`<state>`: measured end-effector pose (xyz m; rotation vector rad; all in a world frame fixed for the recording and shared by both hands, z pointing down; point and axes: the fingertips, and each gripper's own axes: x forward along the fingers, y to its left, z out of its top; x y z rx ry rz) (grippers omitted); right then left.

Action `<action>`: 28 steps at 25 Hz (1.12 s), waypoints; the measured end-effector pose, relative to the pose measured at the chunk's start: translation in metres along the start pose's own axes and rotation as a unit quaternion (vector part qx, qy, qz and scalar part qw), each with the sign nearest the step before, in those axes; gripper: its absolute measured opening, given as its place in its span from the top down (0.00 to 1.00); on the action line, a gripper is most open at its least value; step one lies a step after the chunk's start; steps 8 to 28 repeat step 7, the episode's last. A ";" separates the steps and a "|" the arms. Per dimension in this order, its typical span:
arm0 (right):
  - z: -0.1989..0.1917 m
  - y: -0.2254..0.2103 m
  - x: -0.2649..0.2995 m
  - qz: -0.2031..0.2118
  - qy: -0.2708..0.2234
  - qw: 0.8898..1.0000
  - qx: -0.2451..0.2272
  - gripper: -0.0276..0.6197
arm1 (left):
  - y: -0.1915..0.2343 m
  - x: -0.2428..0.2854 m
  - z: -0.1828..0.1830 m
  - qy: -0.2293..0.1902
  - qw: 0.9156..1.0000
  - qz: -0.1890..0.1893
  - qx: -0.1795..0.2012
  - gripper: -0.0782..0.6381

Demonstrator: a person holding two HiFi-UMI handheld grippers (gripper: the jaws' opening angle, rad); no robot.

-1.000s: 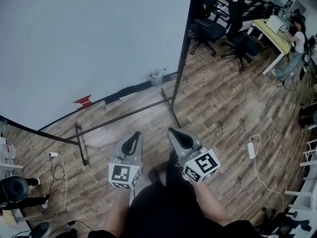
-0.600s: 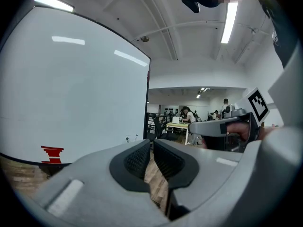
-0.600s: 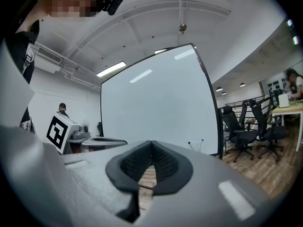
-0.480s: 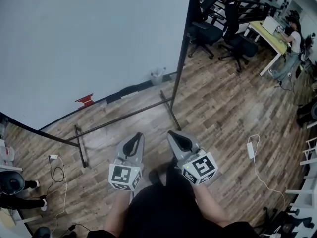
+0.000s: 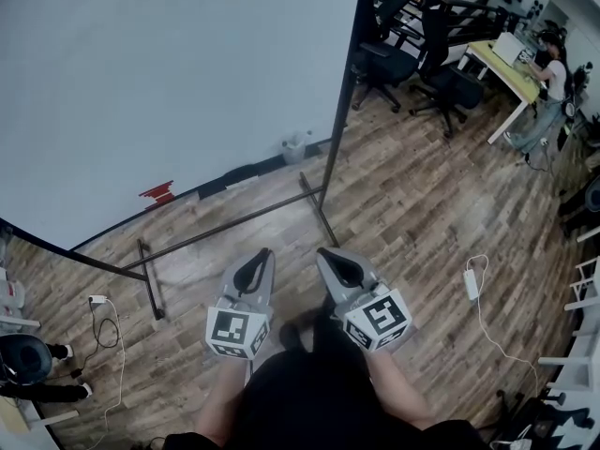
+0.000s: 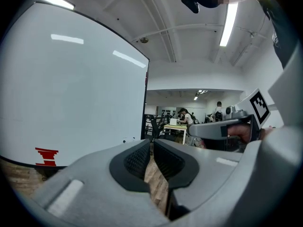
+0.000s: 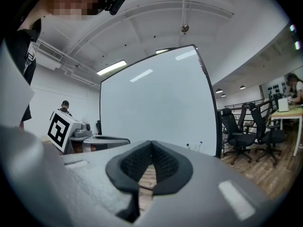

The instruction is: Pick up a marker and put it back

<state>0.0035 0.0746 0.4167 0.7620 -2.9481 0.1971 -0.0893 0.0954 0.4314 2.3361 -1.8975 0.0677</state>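
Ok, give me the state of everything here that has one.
left hand-held gripper, jaws slightly apart, empty
right hand-held gripper, jaws together, empty
whiteboard, upright, nearly blank
office chairs, unoccupied
white charger, lying on the floor

The left gripper [image 5: 263,253] and the right gripper [image 5: 322,250] have pale grey moulded shells, rounded and tapering forward. Black dimpled pads [image 6: 137,160] line the jaws. Each gripper carries a white cube [image 5: 236,332] printed with black square markers. The person's clothing [image 5: 300,392] is dark, probably black.
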 end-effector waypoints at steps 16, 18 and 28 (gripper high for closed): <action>0.000 -0.004 -0.004 -0.006 0.003 1.000 0.000 0.96 | -0.004 0.002 0.001 0.003 1.000 -0.005 -0.001 0.85; 0.000 -0.004 -0.004 -0.006 0.003 1.000 0.000 0.96 | -0.004 0.002 0.001 0.003 1.000 -0.005 -0.001 0.85; 0.000 -0.004 -0.004 -0.006 0.003 1.000 0.000 0.96 | -0.004 0.002 0.001 0.003 1.000 -0.005 -0.001 0.85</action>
